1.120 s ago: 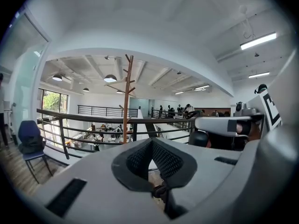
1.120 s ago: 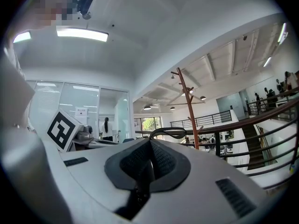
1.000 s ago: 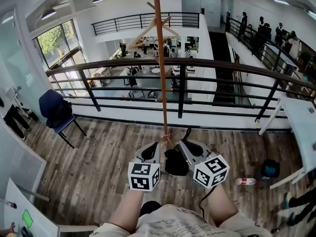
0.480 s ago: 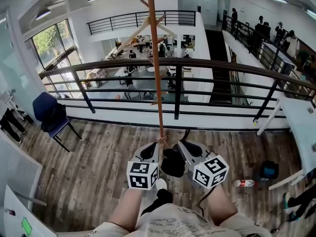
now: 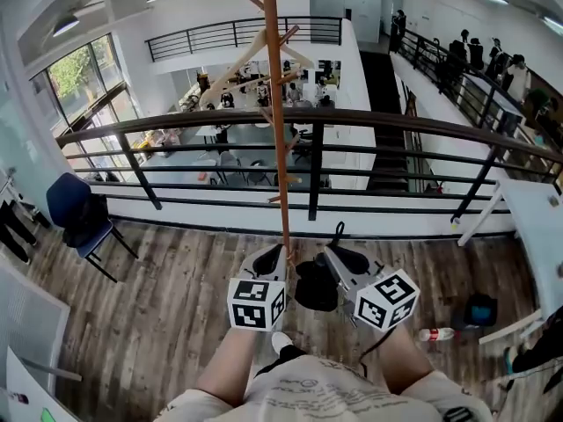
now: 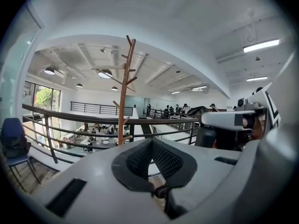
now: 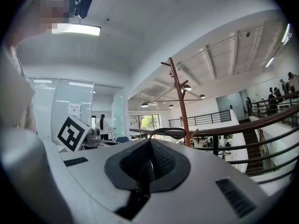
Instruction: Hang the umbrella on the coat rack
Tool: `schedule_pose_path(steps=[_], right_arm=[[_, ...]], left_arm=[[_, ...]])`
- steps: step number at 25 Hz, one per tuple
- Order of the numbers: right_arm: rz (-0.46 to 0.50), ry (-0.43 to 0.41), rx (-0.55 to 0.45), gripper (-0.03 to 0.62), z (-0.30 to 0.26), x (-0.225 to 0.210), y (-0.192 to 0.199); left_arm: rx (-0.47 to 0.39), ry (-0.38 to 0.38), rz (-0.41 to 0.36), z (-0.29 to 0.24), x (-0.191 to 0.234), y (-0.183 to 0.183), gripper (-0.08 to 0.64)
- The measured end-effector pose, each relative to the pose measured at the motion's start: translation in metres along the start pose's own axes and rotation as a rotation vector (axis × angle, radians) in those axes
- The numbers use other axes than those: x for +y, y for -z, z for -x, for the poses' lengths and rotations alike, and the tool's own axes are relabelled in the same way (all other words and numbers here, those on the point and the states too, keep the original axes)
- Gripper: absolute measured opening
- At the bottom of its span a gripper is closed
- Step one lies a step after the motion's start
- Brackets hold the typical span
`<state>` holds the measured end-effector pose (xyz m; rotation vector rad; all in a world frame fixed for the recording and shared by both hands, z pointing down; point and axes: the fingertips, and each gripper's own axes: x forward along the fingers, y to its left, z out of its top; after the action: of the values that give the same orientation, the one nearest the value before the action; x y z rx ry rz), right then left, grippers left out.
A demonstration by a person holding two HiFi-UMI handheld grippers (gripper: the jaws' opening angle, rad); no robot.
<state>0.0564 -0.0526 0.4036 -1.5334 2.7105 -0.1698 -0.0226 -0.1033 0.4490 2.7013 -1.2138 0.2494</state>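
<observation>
Wooden coat rack point(image 5: 274, 130): the pole's long axis is upright, at 12 o'clock just beyond both claws, with short pegs branching off higher up; in the right gripper view it stands at 1 o'clock. The folded black umbrella point(image 5: 315, 286) sits between the claws with the right claw point(image 5: 334, 255) clenched on it and its strap loop point(image 5: 337, 234) poking toward 12. The left claw point(image 5: 274, 253) is closed, nothing made out inside, and lies nearer the pole. Judgement: the loop must travel up, slightly toward 11, to meet a peg.
</observation>
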Motion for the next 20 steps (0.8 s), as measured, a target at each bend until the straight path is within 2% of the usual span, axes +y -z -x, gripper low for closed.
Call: schedule_pose_path(steps=[8, 14, 20], right_arm=[[0.021, -0.025, -0.020, 0.003, -0.074, -0.051, -0.034], [0.040, -0.022, -0.025, 0.003, -0.121, -0.097, -0.054], [0.050, -0.007, -0.031, 0.003, -0.180, -0.112, -0.066]], left_arm=[[-0.012, 0.017, -0.010, -0.070, 0.060, -0.042, 0.003], [-0.006, 0.034, -0.021, -0.124, 0.084, -0.062, 0.005], [-0.017, 0.066, -0.014, -0.157, 0.127, -0.071, 0.005]])
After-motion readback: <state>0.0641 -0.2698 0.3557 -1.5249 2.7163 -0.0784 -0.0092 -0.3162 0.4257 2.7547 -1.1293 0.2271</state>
